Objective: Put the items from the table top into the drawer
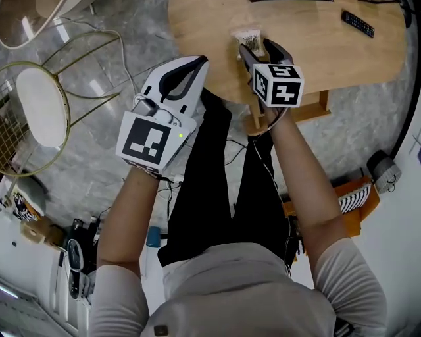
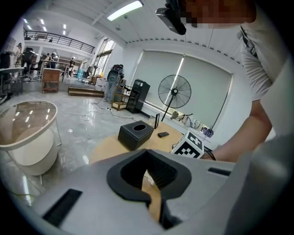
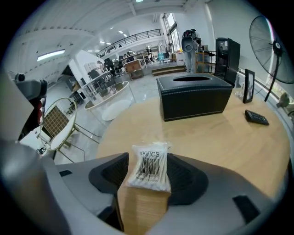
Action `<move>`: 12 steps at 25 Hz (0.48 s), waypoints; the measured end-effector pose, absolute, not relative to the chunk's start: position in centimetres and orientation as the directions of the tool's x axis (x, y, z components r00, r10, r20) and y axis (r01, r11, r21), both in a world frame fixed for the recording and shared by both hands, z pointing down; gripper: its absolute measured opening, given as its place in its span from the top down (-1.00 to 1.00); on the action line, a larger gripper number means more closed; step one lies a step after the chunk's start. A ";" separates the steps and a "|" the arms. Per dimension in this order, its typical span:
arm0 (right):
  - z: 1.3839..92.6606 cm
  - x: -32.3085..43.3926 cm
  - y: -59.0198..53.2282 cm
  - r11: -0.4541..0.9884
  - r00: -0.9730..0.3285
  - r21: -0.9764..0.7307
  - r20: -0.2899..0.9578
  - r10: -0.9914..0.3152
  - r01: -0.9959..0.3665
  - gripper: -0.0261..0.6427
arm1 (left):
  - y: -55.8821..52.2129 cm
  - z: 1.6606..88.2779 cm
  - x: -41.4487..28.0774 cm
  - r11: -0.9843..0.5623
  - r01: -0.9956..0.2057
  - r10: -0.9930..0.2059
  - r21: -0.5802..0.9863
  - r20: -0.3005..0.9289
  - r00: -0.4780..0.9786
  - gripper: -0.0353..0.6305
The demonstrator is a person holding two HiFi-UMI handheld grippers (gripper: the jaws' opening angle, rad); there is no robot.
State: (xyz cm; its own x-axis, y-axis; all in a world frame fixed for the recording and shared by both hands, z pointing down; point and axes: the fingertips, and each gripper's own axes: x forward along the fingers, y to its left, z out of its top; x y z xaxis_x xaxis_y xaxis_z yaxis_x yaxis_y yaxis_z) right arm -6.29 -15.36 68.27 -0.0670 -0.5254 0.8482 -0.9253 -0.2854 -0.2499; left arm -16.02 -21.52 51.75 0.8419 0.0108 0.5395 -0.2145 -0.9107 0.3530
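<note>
The left gripper hangs over the floor just off the table's near edge, its jaws drawn together with nothing between them. The right gripper is above that same near edge with its jaws spread wide and released. The cotton swab packet lies flat on the wood close to the edge, showing between them. A black tissue box and a remote sit toward the far edge.

Open industrial loft workspace: railed mezzanine, ceiling strip light, pedestal fan, glossy floor far beyond the jaws.
</note>
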 end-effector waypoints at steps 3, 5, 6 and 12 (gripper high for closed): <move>70.0 -6.3 -15.3 -0.291 -0.066 -0.245 0.857 -0.510 -0.925 0.13 | -21.2 53.1 -15.7 -0.897 -0.233 0.014 0.375 0.551 0.835 0.87; 70.9 -6.2 -15.3 -0.291 -0.062 -0.234 0.864 -0.499 -0.928 0.13 | -20.7 53.8 -15.5 -0.888 -0.240 0.022 0.392 0.557 0.830 0.87; 71.3 -6.2 -15.2 -0.292 -0.060 -0.231 0.867 -0.494 -0.928 0.13 | -20.5 54.0 -15.4 -0.887 -0.237 0.023 0.395 0.552 0.834 0.87; 71.7 -6.0 -15.4 -0.270 -0.045 -0.204 0.867 -0.497 -0.941 0.29 | -19.5 54.9 -15.9 -0.874 -0.245 0.037 0.420 0.559 0.828 0.87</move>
State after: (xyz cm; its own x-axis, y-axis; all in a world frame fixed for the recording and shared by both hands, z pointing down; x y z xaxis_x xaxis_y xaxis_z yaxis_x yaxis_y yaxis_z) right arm -6.04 -15.36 71.67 -0.0453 -0.4968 0.8667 -0.9409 -0.2703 -0.2040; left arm -15.90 -19.52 54.85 0.8282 0.0366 0.5593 -0.2450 -0.8738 0.4200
